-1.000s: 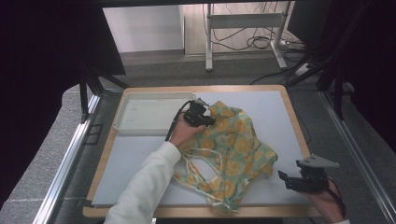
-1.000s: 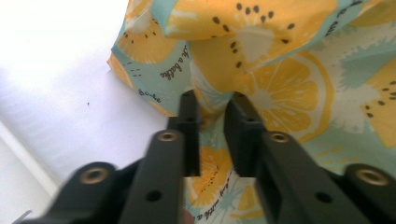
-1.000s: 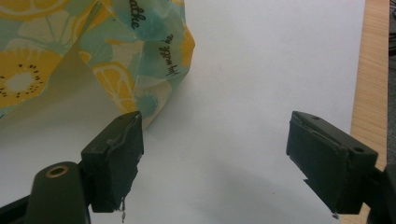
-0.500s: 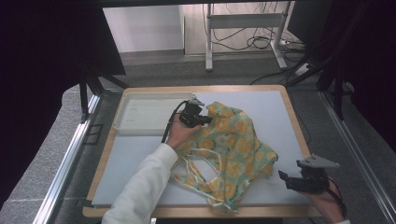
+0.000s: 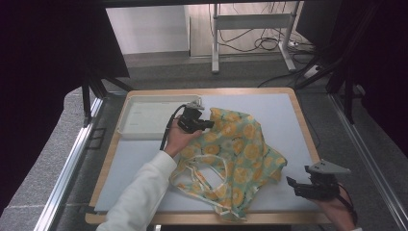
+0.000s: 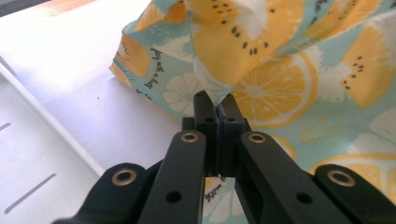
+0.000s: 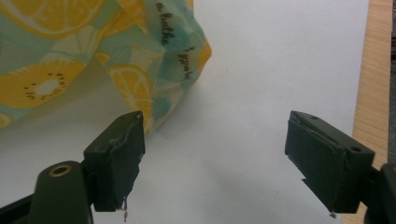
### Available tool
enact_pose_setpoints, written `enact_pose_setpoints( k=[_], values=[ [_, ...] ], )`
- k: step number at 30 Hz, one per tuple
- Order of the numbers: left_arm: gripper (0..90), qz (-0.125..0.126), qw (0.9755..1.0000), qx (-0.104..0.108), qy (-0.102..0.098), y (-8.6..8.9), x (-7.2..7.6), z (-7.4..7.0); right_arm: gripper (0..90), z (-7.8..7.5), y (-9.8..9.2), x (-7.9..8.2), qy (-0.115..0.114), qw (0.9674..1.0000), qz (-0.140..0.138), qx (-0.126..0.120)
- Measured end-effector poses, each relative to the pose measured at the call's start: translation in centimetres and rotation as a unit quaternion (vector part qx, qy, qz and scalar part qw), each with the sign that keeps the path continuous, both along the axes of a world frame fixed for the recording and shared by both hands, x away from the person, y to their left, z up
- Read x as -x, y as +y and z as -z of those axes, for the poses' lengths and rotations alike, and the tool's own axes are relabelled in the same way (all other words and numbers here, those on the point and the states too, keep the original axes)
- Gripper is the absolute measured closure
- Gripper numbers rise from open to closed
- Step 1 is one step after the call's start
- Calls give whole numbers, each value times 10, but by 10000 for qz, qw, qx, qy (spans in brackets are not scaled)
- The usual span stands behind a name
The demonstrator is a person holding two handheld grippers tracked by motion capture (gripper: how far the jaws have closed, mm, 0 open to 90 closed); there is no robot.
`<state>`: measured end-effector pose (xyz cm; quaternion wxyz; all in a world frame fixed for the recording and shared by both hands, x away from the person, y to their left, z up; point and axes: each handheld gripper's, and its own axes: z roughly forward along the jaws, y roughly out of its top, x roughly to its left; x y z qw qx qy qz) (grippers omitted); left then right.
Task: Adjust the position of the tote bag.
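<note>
A crumpled teal cloth point(image 5: 235, 154) printed with orange and lemon slices lies in the middle of the white mat point(image 5: 279, 115), and its cream straps point(image 5: 197, 175) loop toward the front. My left gripper point(image 5: 208, 124) is at the cloth's far left corner. In the left gripper view my left gripper point(image 6: 215, 105) is shut, pinching a fold of the cloth point(image 6: 280, 70) that hangs raised off the mat. My right gripper point(image 5: 293, 185) rests at the front right, just right of the cloth. There my right gripper point(image 7: 215, 154) stands open, with a cloth corner point(image 7: 159, 93) by its left pad.
A white tray point(image 5: 144, 118) stands at the back left of the mat, just left of my left hand. The mat lies on a wooden board point(image 5: 303, 120), whose edge runs close to my right gripper. Black frame posts stand beyond the table.
My left hand has shifted a little to the left, drawing the pinched cloth corner with it. The right gripper has stayed where it was.
</note>
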<state>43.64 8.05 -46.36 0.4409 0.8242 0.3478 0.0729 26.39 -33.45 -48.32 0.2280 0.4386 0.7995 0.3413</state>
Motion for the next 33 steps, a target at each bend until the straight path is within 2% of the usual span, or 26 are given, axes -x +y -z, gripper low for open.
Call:
enact_pose_setpoints(
  k=[5,12,16,20,22,33],
  values=[
    [900,20,10000,18,-26,4,4,-3,227,-2,3,4,11,10000,-70,18],
    [900,28,9999,121,68,9,8,0,285,-7,14,10,41,9994,-335,19],
    [900,63,9999,102,68,9,9,-1,290,-7,18,10,80,9992,-403,20],
    [900,70,9999,102,70,9,10,-1,290,-5,23,8,125,9990,-414,68],
    [900,68,9999,93,73,10,10,-2,292,-2,27,5,108,9989,-413,177],
    [900,58,9999,52,97,5,9,-2,292,2,35,-8,233,9989,-287,275]
  ],
)
